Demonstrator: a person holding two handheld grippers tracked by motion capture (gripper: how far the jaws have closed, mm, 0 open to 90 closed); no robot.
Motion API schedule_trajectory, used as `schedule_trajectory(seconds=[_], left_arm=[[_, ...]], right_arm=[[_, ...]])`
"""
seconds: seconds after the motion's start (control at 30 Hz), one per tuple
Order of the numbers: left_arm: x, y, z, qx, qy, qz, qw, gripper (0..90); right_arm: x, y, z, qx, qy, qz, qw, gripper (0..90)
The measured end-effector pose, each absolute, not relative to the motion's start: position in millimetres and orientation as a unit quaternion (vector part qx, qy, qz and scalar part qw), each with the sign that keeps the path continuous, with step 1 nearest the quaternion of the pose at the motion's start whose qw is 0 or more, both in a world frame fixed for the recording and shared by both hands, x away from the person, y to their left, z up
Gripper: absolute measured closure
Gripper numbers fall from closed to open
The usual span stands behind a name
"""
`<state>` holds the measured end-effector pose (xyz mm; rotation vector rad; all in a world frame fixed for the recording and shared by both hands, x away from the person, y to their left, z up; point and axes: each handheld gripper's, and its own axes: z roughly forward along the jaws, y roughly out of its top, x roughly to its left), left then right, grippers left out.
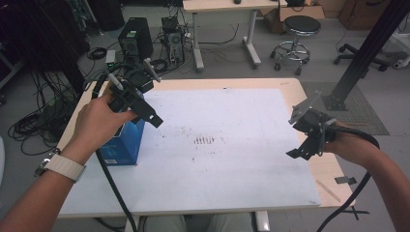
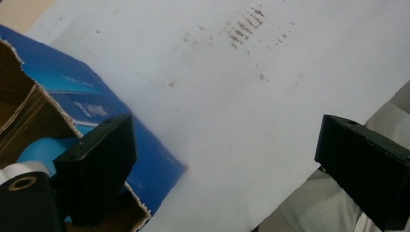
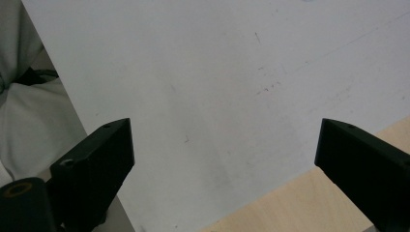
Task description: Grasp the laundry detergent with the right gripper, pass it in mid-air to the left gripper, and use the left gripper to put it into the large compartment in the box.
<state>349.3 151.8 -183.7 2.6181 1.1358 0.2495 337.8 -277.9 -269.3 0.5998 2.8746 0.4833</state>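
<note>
The blue box (image 1: 126,145) stands near the table's (image 1: 309,87) left edge, its torn top open toward the left gripper (image 1: 145,108), which hovers just above it with jaws spread wide and empty. In the left gripper view, the box (image 2: 96,108) lies to the gripper's lower left, something light blue (image 2: 41,147) inside. The right gripper (image 1: 304,147), also spread and empty, hangs well apart near the right edge. The white mat (image 1: 232,164) between them is bare, leaving open room.

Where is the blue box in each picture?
High view: the blue box stands at the table's left edge, under the left gripper.
Left gripper view: lower left, open top.
Right gripper view: not seen here.
Shared landmark: the white board.
</note>
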Motion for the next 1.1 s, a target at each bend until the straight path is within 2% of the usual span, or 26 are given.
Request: schedule_trajectory(seconds=[0.5, 1.1], left_arm=[[342, 126, -193, 0.944, 0.299, 0.066, 0.119, 7.9], [345, 112, -204, 0.965, 0.233, 0.052, 0.111, 7.8]], right_arm=[[339, -276, -271, 0.201, 0.963, 0.162, 0.080, 6.7], [344, -274, -271, 0.199, 0.964, 0.160, 0.073, 6.7]])
